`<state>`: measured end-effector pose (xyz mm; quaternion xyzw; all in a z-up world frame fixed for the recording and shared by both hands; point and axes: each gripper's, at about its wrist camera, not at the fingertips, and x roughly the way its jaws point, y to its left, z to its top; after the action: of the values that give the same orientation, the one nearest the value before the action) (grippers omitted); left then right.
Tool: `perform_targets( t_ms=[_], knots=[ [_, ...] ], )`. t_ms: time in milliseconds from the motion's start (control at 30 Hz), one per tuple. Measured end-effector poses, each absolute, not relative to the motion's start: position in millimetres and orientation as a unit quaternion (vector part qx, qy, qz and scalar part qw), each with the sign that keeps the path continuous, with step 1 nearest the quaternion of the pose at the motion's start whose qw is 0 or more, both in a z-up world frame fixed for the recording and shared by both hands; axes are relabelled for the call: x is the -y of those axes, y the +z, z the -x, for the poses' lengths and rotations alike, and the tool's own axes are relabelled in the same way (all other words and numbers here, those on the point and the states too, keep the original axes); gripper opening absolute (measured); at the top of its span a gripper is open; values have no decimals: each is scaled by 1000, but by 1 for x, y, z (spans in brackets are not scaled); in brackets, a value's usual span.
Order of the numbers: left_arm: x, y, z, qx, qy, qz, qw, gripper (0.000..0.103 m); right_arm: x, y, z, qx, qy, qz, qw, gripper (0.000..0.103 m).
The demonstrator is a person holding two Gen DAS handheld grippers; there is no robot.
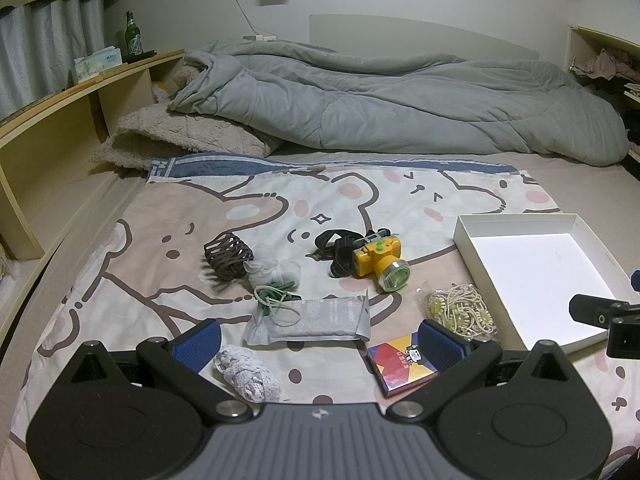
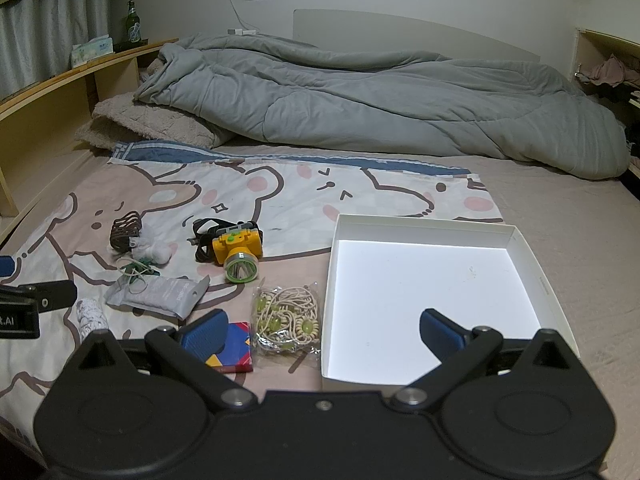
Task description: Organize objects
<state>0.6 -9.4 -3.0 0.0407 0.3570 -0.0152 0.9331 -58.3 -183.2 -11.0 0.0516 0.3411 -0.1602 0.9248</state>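
Small objects lie scattered on a cartoon-bear cloth [image 1: 240,208] on a bed. A yellow headlamp [image 1: 380,262] [image 2: 236,250] with a black strap sits mid-cloth. Nearby lie a brown woven holder [image 1: 228,256], a white gauze wad [image 1: 276,270], green clips with rubber bands [image 1: 276,298], a grey foil packet [image 1: 316,318] [image 2: 160,294], a white lace roll [image 1: 248,372], a colourful card box [image 1: 400,364] [image 2: 236,346] and a bag of beige hair ties [image 1: 456,308] [image 2: 288,316]. An empty white box [image 1: 536,276] [image 2: 424,296] stands at the right. My left gripper [image 1: 320,340] hangs open over the packet. My right gripper [image 2: 324,330] is open at the box's near-left edge.
A rumpled grey duvet [image 1: 380,96] and a beige fleece blanket [image 1: 180,136] fill the far half of the bed. A wooden shelf [image 1: 60,120] runs along the left, with a green bottle [image 1: 132,36] and a tissue pack [image 1: 98,62]. Another shelf with clothes [image 2: 608,72] stands at the right.
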Motion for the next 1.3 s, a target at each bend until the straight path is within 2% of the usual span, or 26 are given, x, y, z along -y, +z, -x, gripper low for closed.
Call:
perform_targets(
  t_ms=[1300],
  knots=[
    [2,13,1,-336,5,-20,942,103,181,0,59,-321,-166,-48,931,103]
  ],
)
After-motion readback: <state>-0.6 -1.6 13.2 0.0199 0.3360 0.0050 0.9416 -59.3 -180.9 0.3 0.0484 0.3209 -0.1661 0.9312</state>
